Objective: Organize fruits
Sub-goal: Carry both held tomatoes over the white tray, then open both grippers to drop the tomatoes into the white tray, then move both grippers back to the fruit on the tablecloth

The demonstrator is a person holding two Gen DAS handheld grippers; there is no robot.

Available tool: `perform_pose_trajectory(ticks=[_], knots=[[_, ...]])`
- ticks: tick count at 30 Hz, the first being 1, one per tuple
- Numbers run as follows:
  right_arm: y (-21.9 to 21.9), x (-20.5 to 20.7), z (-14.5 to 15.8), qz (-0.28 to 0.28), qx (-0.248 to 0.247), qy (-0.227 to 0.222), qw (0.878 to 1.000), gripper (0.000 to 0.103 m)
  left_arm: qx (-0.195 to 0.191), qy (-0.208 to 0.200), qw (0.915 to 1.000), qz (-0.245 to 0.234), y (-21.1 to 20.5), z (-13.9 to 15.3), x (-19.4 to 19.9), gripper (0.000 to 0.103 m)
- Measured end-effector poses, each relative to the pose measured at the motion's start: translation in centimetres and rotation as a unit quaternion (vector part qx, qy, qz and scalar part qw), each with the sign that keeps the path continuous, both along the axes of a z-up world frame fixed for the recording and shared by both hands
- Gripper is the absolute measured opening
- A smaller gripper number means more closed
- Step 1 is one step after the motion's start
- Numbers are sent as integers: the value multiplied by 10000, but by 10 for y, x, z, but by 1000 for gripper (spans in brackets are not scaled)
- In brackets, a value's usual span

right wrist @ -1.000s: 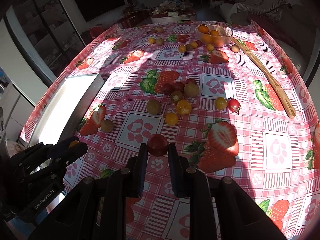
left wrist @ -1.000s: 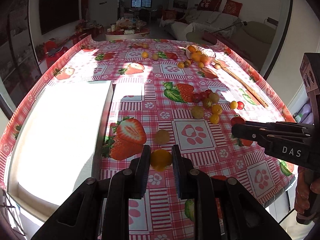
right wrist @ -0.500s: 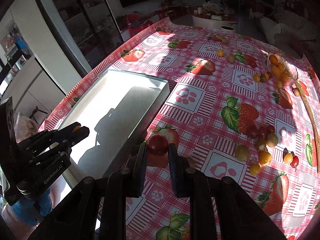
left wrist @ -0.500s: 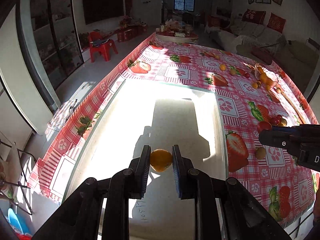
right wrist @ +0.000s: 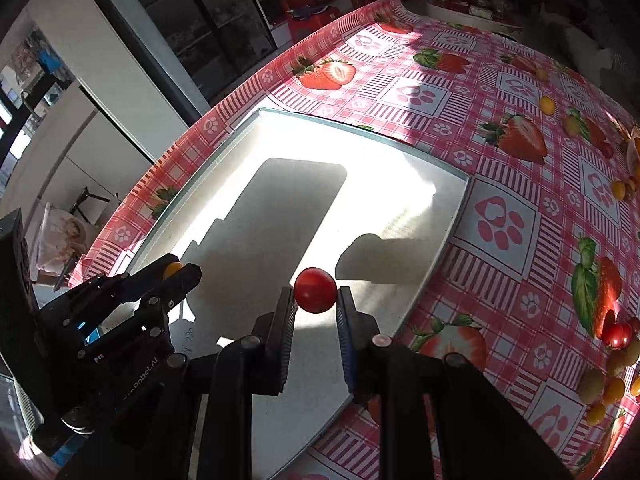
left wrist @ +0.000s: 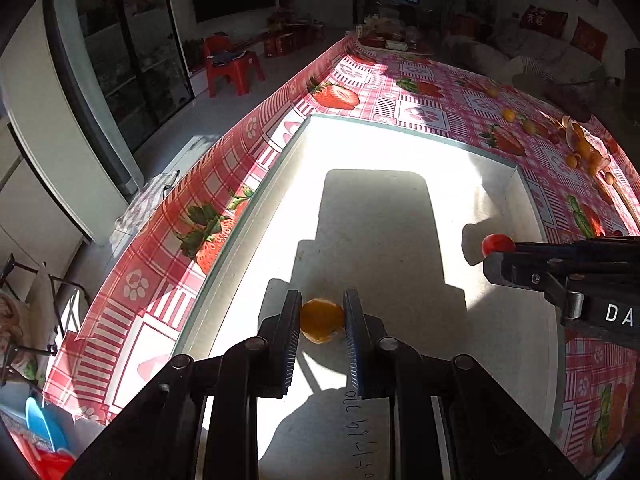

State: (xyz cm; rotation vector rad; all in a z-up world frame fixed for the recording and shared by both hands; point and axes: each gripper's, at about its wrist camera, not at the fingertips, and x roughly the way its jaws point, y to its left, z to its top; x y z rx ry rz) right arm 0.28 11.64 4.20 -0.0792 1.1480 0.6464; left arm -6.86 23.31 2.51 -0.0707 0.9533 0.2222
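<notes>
My left gripper (left wrist: 322, 320) is shut on a small orange fruit (left wrist: 322, 321) and holds it over the near part of the white tray (left wrist: 400, 148). My right gripper (right wrist: 315, 300) is shut on a red cherry tomato (right wrist: 315, 290) over the tray's right side (right wrist: 456, 216). Each gripper shows in the other's view: the right one with the tomato (left wrist: 497, 244) at the right, the left one with the orange fruit (right wrist: 174, 269) at the lower left. The tray holds no fruit.
The table has a red strawberry-print cloth (right wrist: 500, 224). Several loose small fruits (right wrist: 612, 364) lie on it to the right. A bowl of orange fruits (left wrist: 584, 148) stands far right. The table edge (left wrist: 224, 184) drops off to the left; a red chair (left wrist: 232, 66) stands beyond.
Both grippers have carried their fruits left from the loose pile on the cloth to above the white tray. Both stay shut on their fruit.
</notes>
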Motion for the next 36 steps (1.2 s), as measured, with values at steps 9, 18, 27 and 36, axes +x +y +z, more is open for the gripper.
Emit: perform_pose_trajectory(ticks=[9, 18, 27, 36], knots=[[17, 3, -17, 173, -354, -55, 9992, 25, 192, 67, 9998, -7, -2, -7, -1, 26], [19, 2, -1, 230, -205, -343, 9989, 72, 327, -289, 9990, 6, -4, 9, -10, 82], [-34, -4, 38, -404, 181, -698, 9966, 81, 209, -440, 9986, -181, -24, 32, -17, 82], [-145, -21, 35, -1437, 163, -557, 9879, 81, 157, -422, 9945, -943, -87, 50, -18, 82]])
